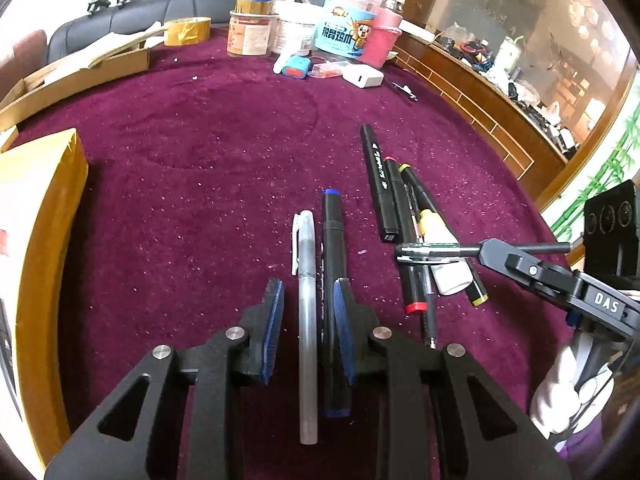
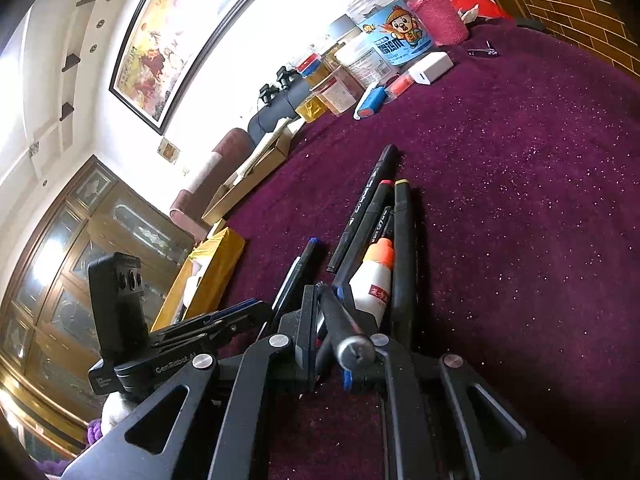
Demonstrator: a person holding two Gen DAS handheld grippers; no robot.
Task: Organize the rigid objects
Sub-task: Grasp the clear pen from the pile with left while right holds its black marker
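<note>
The right gripper (image 1: 404, 254) is clenched on a slim black-and-silver pen (image 1: 436, 249), held crosswise above a cluster of black markers (image 1: 394, 204) and a small white glue bottle with an orange-yellow cap (image 1: 442, 254) on the deep purple velvet tablecloth (image 1: 224, 152). In the right wrist view the same pen (image 2: 344, 328) runs between the closed jaws toward the lens. The left gripper (image 1: 308, 312) stands parted, its blue pads on either side of a translucent grey pen with a white clip (image 1: 306, 280), not visibly pressing it; a black marker with blue ends (image 1: 334, 280) lies just beside, under the right-hand pad. "DAS" reads on the right gripper's body. At the table's far edge stand a blue-labelled plastic jar with a cartoon figure (image 1: 346, 32), a pink flask (image 1: 384, 34), a white charger block (image 1: 363, 76) and a roll of yellow tape (image 1: 187, 31). A yellow-taped parcel (image 1: 36, 216) sits left.
</note>
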